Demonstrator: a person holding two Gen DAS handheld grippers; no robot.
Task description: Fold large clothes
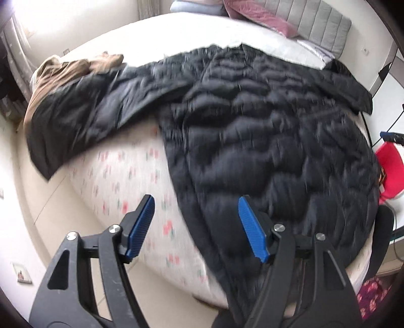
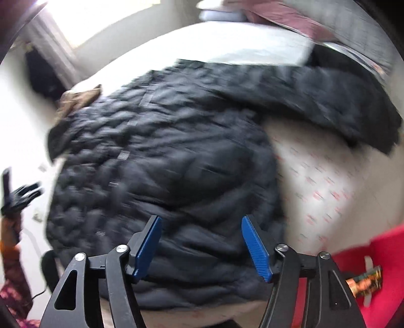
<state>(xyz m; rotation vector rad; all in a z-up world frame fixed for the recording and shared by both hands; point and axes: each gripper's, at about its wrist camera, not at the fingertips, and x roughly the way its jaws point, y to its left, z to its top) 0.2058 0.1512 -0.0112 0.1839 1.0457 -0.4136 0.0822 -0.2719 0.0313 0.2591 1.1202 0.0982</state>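
Observation:
A large black quilted jacket [image 1: 252,121] lies spread flat on the bed, one sleeve [image 1: 83,121] stretched out to the left and the other [image 1: 351,85] to the far right. My left gripper [image 1: 197,201] hovers open above the jacket's near left hem, with nothing between its blue pads [image 1: 252,229]. In the right wrist view the same jacket [image 2: 161,161] fills the middle, blurred by motion, its sleeve [image 2: 328,103] reaching right. My right gripper [image 2: 202,222] stands open over the near hem and holds nothing.
The bed [image 1: 121,176] has a white sheet with a small floral print. A brown garment [image 1: 58,75] lies at the far left under the sleeve. Pillows [image 1: 257,17] and a grey headboard [image 1: 318,22] are at the back. A red stool [image 2: 373,260] stands at the right.

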